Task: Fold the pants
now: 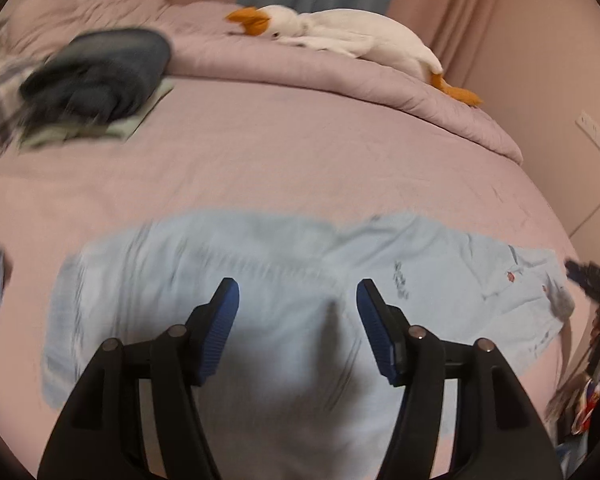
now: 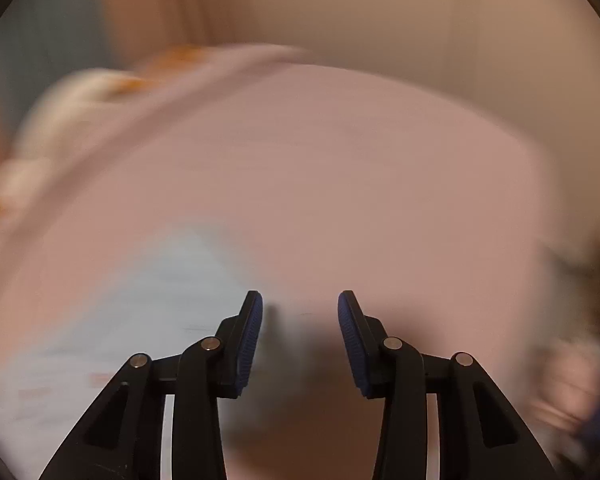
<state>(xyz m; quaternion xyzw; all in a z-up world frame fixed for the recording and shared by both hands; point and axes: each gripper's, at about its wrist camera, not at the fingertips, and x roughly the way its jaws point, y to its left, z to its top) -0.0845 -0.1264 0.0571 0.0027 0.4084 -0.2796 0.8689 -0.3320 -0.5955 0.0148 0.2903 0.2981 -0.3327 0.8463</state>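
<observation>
The light-blue pants (image 1: 260,280) lie spread flat across the pink bed (image 1: 300,152), running left to right just beyond the left gripper (image 1: 298,300). A small dark mark sits on the cloth right of the blue pads (image 1: 220,320); it may be writing or embroidery, but it is too small and smeared to read. Two tiny red spots near the right end are equally unclear.

The left side of the pants is streaked by blur. At far left a dark folded pile (image 1: 100,76) rests on a pale green cloth, with a plaid piece cut off by the frame edge. A white plush goose (image 1: 340,36) lies on the bunched duvet (image 1: 300,76) at the back. At the right edge a dark shape shows, too cut off to name.

The left gripper tilts down over the middle of the pants, jaws apart, nothing between them.

The right wrist view is heavily smeared (only colours survive): the pants (image 2: 140,300) are a pale blue patch at lower left. The right gripper (image 2: 300,304) points down at bare sheet beside them, jaws parted and empty.
</observation>
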